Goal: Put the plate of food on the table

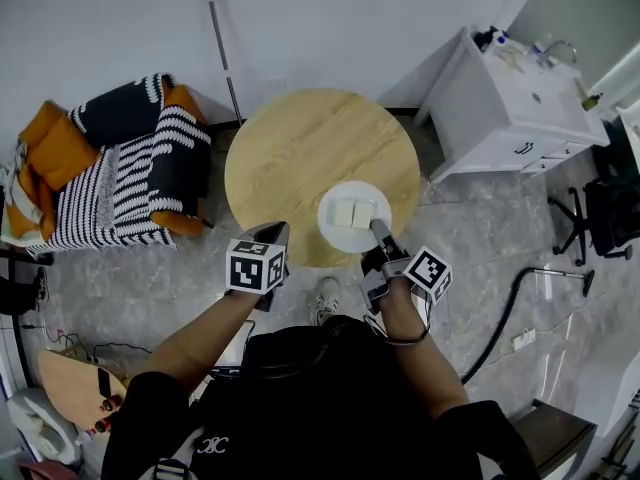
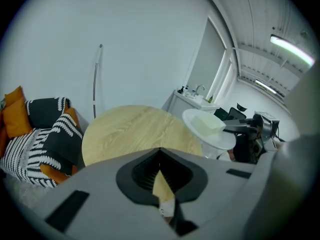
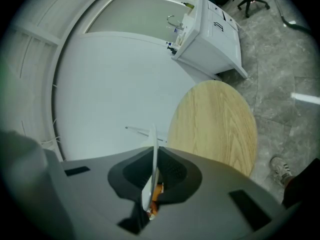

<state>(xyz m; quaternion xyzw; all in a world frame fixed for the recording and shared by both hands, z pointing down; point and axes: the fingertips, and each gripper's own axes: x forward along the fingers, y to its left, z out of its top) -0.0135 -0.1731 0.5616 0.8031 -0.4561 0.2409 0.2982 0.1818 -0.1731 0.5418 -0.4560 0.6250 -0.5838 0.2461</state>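
Plate (image 1: 335,232), two pale food blocks (image 1: 352,213): rim pinched by right gripper (image 1: 378,230), over table (image 1: 300,148). Left gripper (image 1: 272,234): jaws pressed together, empty.

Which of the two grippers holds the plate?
The right gripper: its jaws are shut on the rim of the plate. The left gripper holds nothing.

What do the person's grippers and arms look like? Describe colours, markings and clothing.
The left gripper and right gripper each have a grey body with black ribbed pads inside the jaws. Each carries a white cube printed with black square markers. The person wears a black short-sleeved top with a small white logo; the forearms are bare.
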